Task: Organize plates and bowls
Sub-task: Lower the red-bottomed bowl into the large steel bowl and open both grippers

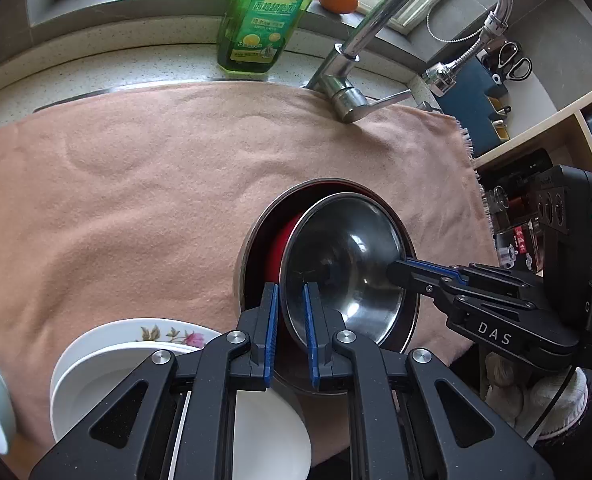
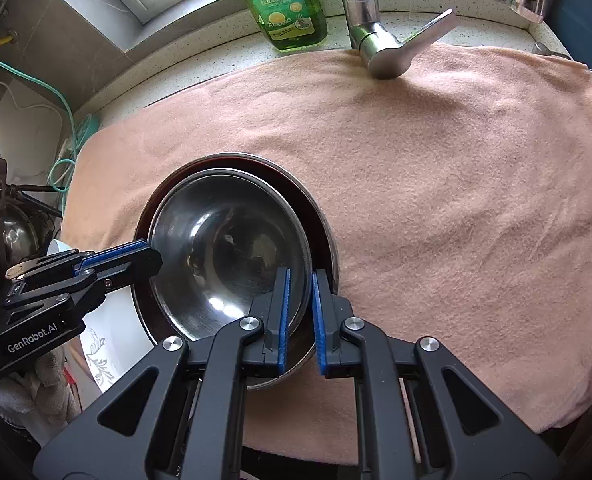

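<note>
Bowl (image 1: 343,264) beside plates (image 1: 96,360) (faucet (image 1: 347,96) behind)

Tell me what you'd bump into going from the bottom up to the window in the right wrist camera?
right gripper pinching the steel bowl → bigger bowl's far rim → pink towel → tap handle → green soap bottle → window sill.

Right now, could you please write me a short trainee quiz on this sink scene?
1. True or false: both tongs grip the small steel bowl.
2. What is the small bowl going into? A) big steel bowl B) flowered plate C) bare sink
3. What covers the counter?

Key: 1 true: left tongs and right tongs clamp opposite rims. 2 A. 3 a pink towel.
</note>
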Motion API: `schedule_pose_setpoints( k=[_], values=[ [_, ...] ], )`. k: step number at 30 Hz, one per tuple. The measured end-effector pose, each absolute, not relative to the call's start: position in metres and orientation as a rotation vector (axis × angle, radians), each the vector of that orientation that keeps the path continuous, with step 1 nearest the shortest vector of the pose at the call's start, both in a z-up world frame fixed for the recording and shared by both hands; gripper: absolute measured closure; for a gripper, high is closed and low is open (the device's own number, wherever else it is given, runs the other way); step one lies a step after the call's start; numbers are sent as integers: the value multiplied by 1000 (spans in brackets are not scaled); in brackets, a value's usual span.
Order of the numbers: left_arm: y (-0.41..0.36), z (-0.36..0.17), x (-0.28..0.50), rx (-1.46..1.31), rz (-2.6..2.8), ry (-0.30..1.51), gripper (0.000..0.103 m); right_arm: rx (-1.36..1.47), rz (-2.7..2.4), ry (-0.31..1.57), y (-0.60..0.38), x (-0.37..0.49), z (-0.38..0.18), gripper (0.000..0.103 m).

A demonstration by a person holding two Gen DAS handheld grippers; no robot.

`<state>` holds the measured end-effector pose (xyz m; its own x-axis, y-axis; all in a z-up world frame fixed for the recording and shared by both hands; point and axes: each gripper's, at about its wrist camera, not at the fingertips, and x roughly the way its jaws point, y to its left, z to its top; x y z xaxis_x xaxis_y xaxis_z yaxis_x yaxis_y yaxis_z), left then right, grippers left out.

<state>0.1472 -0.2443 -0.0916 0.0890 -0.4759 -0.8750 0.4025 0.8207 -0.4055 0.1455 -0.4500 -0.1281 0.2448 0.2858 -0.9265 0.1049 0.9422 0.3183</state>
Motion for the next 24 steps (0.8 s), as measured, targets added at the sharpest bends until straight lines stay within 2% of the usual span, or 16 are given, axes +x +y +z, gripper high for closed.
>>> schedule_pose_setpoints(
  k=[10, 12, 13, 16, 18, 19, 21, 24],
  values=[
    [-246, -93, 149, -64, -660, 1346, 92, 317, 131, 1330, -446, 150, -128, 89],
    [-246, -94, 149, -66, -662, 1350, 91, 316, 134, 1327, -446, 151, -127, 86],
    [-246, -94, 149, -67, -663, 1351, 87, 309, 131, 1325, -445, 151, -126, 85],
    [-246, -93, 148, -69, -667, 1348, 87, 296, 138, 1305, -443, 151, -120, 68],
    [-245, -90, 147, -72, -677, 1343, 78, 292, 152, 1291, -441, 149, -114, 59],
    [-244, -88, 147, -76, -681, 1338, 70, 280, 150, 1285, -439, 149, -110, 56],
    [-244, -83, 146, -70, -683, 1319, 65, 251, 140, 1259, -437, 147, -102, 35],
    [-240, -74, 147, -77, -692, 1300, 61, 252, 149, 1239, -437, 145, -92, 33]
  ],
)
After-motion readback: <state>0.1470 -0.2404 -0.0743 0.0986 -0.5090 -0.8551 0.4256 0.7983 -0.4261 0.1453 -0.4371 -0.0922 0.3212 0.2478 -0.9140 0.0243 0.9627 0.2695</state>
